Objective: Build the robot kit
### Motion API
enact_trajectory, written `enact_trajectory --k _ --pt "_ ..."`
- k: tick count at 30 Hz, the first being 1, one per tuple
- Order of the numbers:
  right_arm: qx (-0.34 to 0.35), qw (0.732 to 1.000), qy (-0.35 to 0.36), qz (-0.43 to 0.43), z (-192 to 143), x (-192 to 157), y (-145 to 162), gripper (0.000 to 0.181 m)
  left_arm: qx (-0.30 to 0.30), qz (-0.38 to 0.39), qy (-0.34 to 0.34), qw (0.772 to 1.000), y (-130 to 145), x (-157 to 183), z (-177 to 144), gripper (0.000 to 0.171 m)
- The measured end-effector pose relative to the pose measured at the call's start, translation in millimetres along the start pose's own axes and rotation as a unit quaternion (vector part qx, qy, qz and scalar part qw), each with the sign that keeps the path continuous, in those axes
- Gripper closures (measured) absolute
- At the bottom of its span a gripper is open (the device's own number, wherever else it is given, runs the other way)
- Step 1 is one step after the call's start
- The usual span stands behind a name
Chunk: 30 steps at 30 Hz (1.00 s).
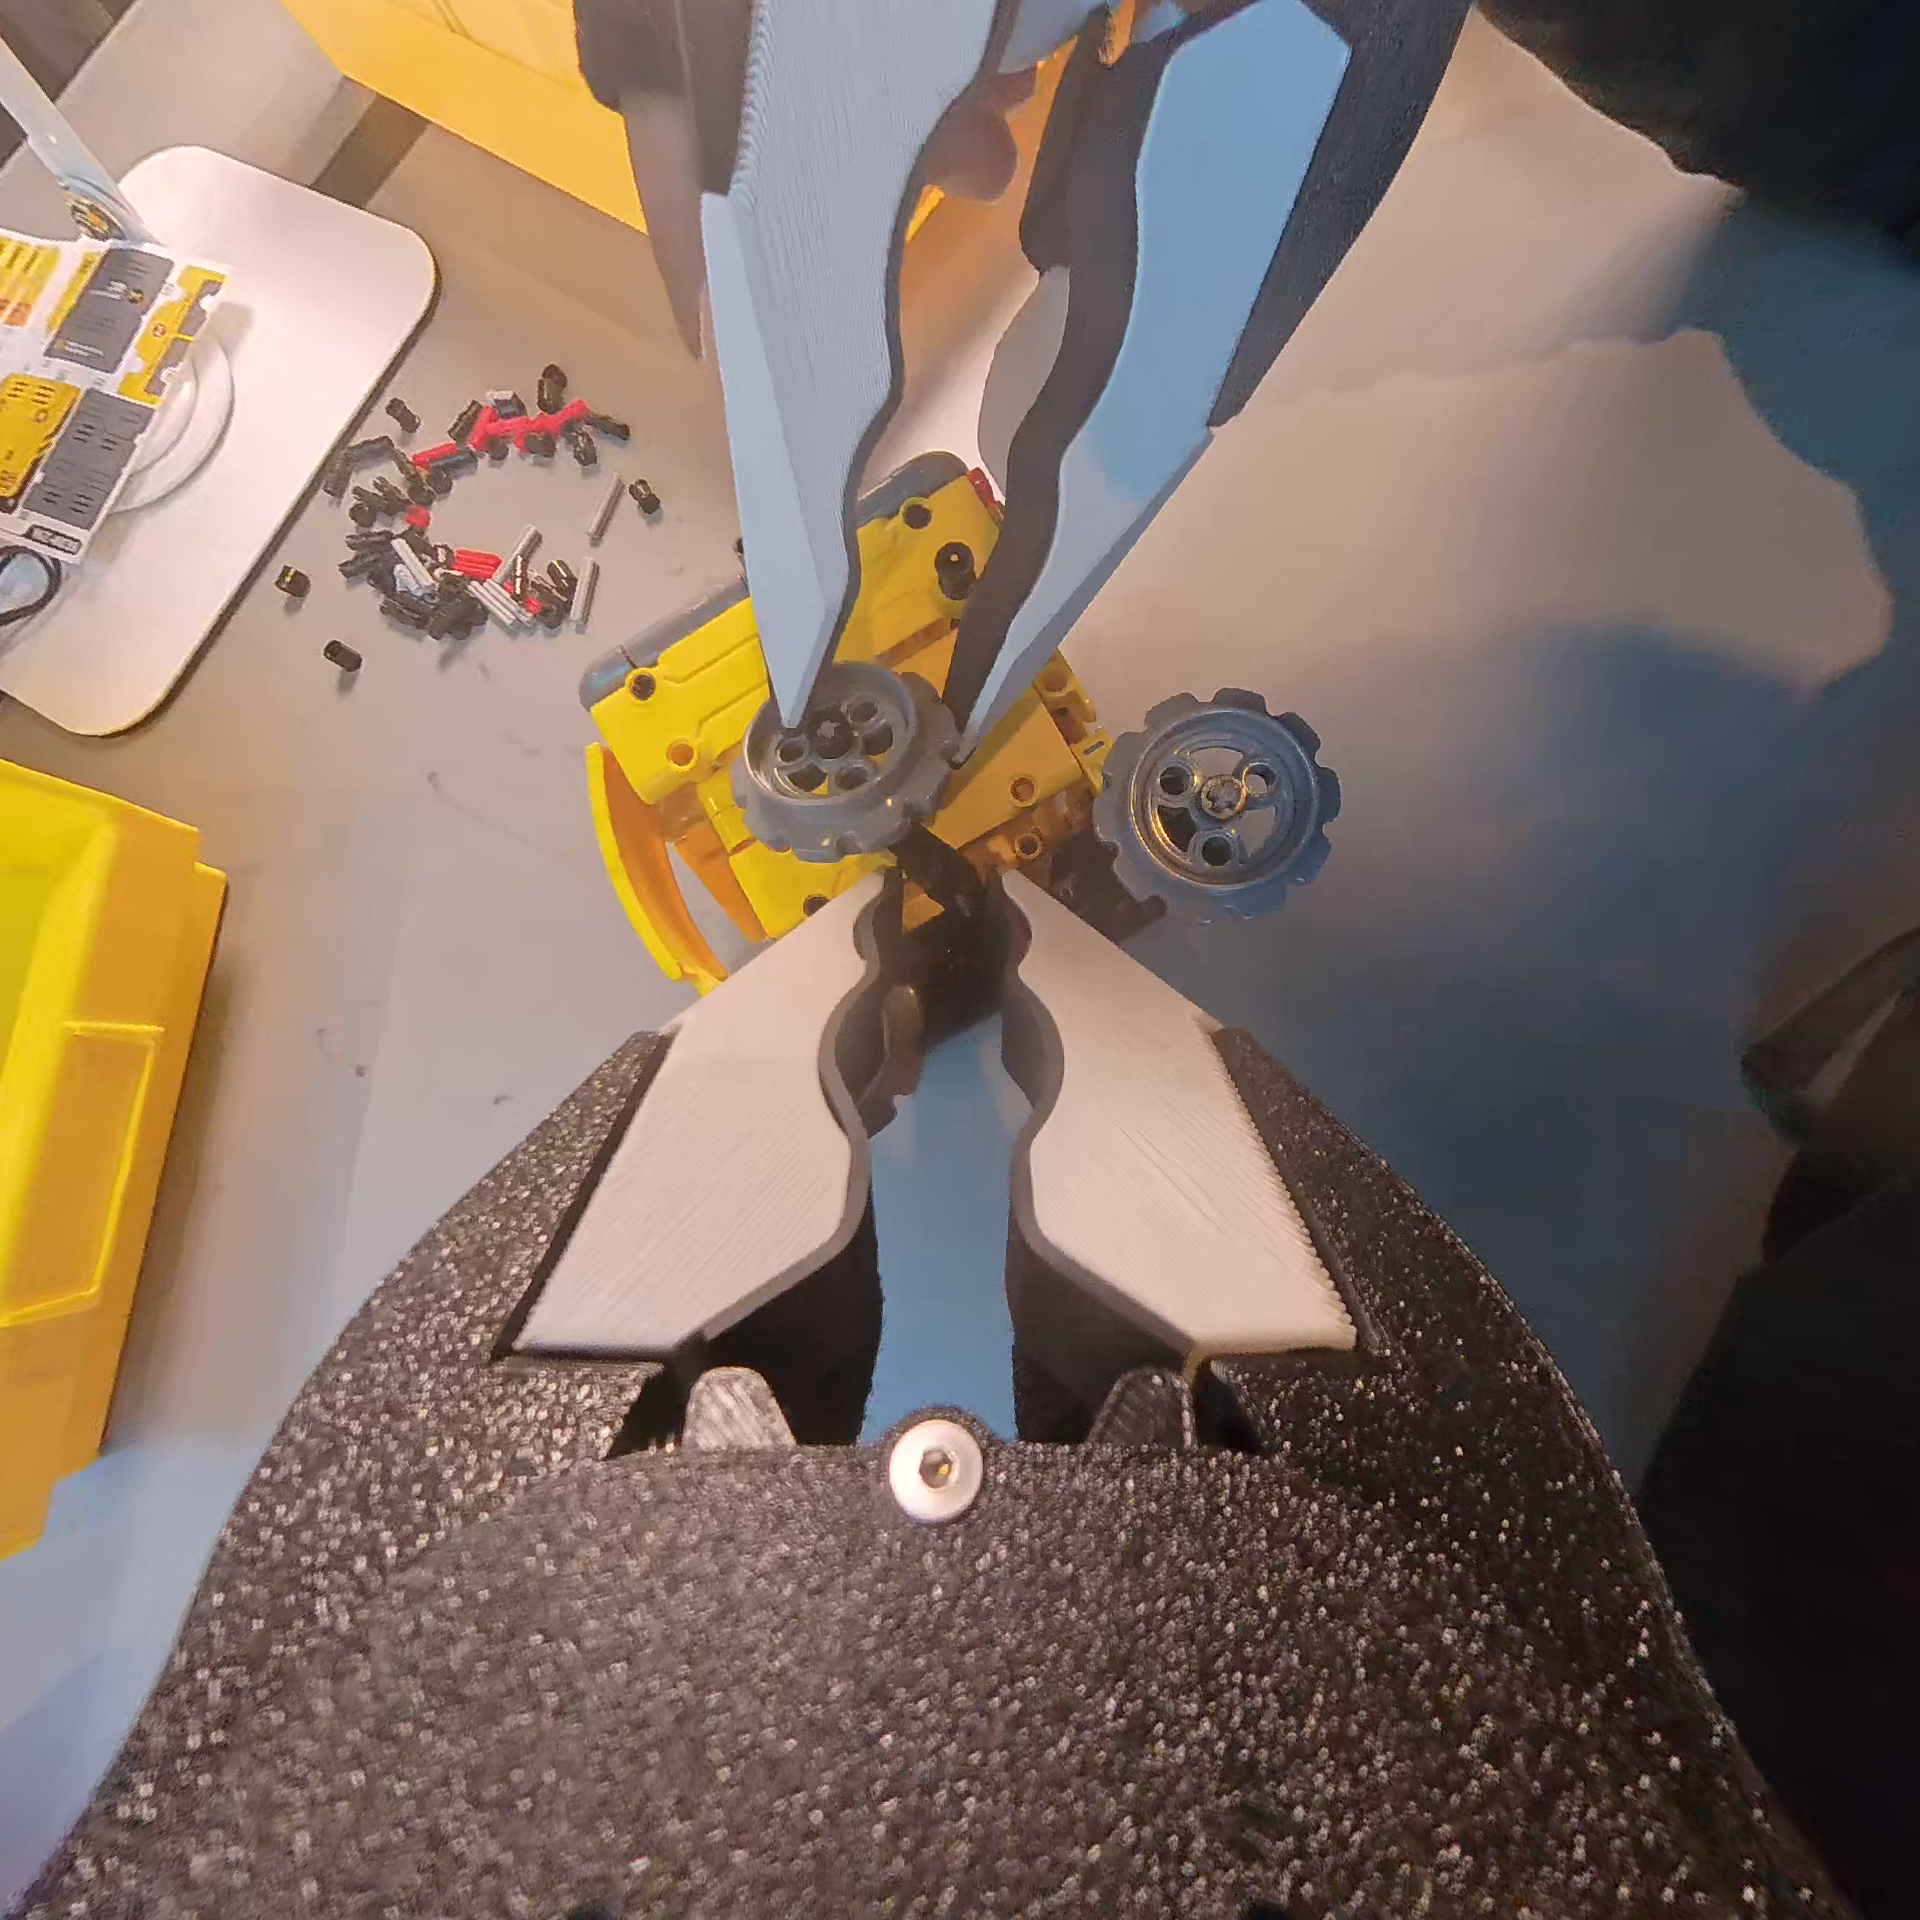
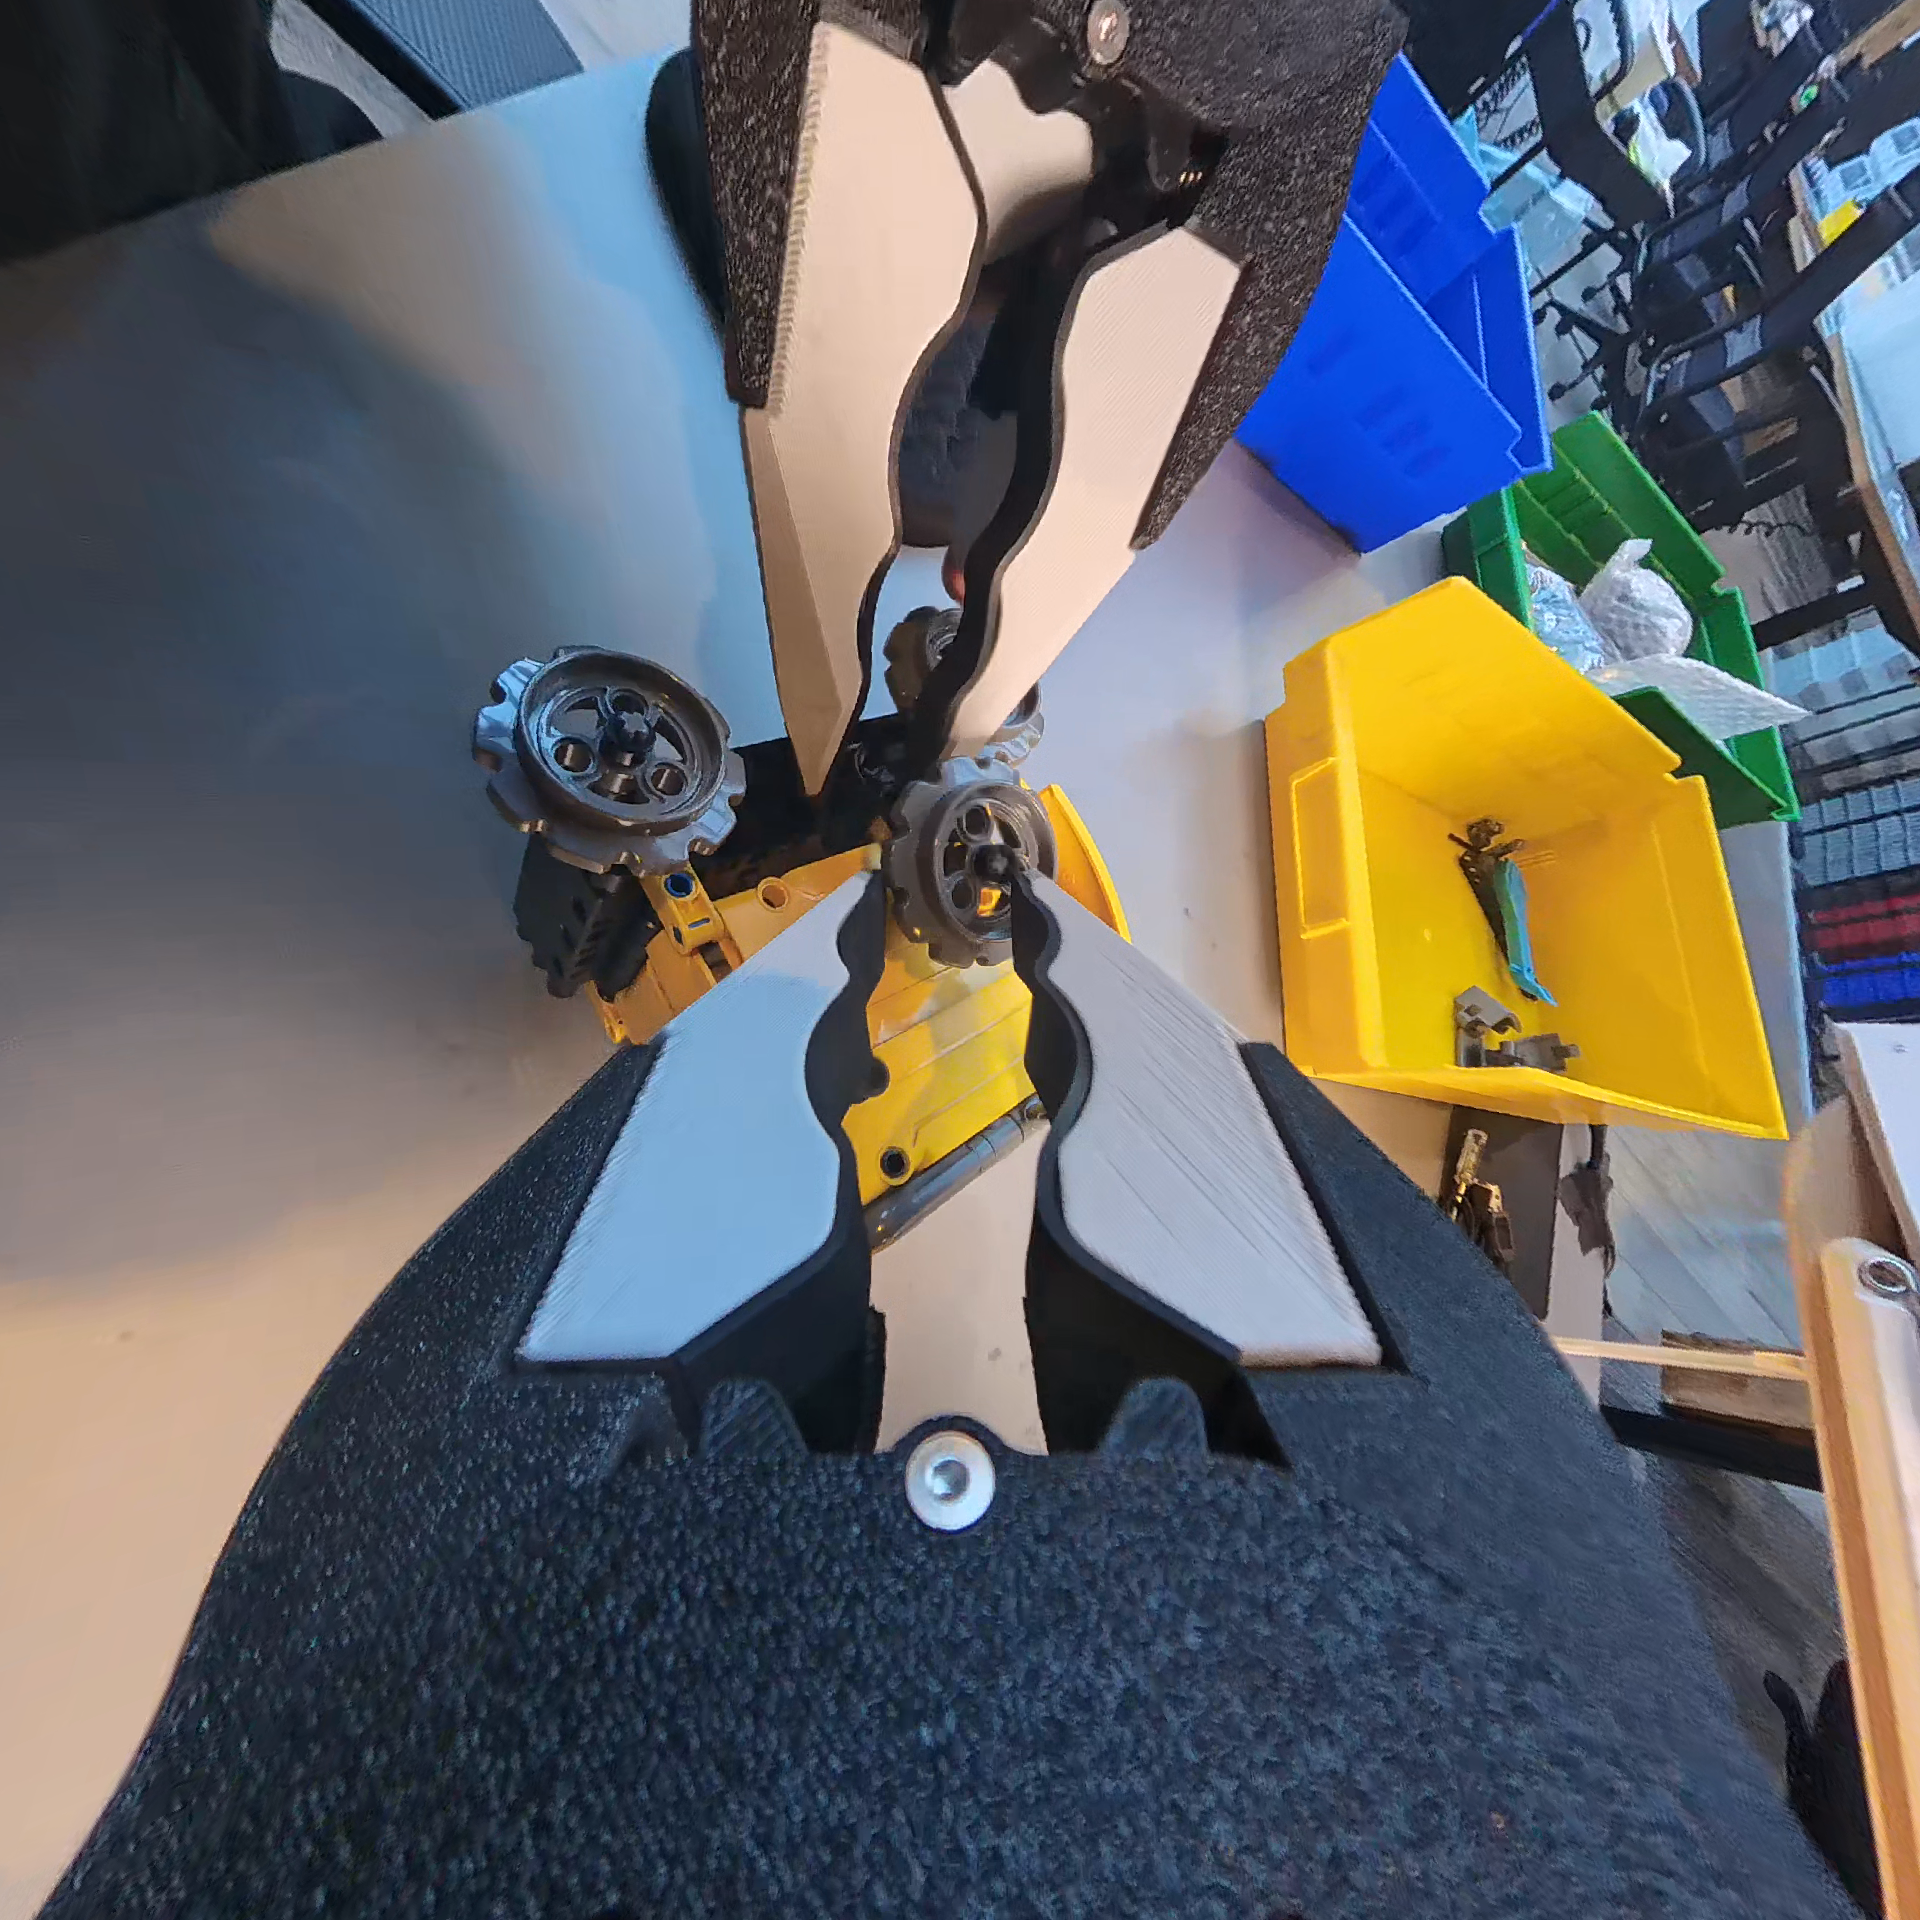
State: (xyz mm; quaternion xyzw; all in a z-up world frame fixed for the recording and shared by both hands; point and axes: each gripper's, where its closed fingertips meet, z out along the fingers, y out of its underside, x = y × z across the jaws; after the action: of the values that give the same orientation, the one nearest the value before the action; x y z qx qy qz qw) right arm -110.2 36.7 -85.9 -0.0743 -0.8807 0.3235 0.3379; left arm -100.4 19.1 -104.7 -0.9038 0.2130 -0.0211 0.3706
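Note:
A yellow brick-built vehicle model (image 1: 707, 686) lies on the grey table, also in the right wrist view (image 2: 935, 1049). My left gripper (image 1: 945, 894) reaches in from the near side and is shut on a black part at the model's edge. It enters the right wrist view from above (image 2: 894, 748). My right gripper (image 2: 945, 883) is closed around a grey toothed wheel (image 2: 971, 862) on the model. In the left wrist view it comes down from the top (image 1: 881, 732) onto that wheel (image 1: 847, 769). A second grey wheel (image 1: 1216, 800) sits on the model beside it (image 2: 613, 769).
A pile of small black, red and grey pins (image 1: 478, 520) lies at the far left beside a white pad (image 1: 312, 312) bearing a sticker sheet (image 1: 94, 364). A yellow bin (image 1: 83, 1039) stands left. Yellow (image 2: 1507, 883), blue (image 2: 1392, 364) and green (image 2: 1621, 540) bins stand at the table's edge. Both grippers' tips are close together, under 4 cm apart.

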Motion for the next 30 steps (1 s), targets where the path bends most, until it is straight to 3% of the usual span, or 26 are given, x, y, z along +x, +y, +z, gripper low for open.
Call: enact_trajectory --k 17,28,30 --pt "-0.036 0.999 0.001 -0.013 -1 -3 5 0.157 0.007 -0.024 0.016 1.000 -1 0 -7 0.157" --pt "-0.119 0.991 0.012 -0.053 1 -6 10 0.158 0.015 -0.024 0.014 1.000 -1 0 -7 0.160" --pt "-0.132 0.990 0.016 -0.056 1 -4 11 0.169 0.020 -0.023 0.013 0.999 -2 -1 -8 0.160"
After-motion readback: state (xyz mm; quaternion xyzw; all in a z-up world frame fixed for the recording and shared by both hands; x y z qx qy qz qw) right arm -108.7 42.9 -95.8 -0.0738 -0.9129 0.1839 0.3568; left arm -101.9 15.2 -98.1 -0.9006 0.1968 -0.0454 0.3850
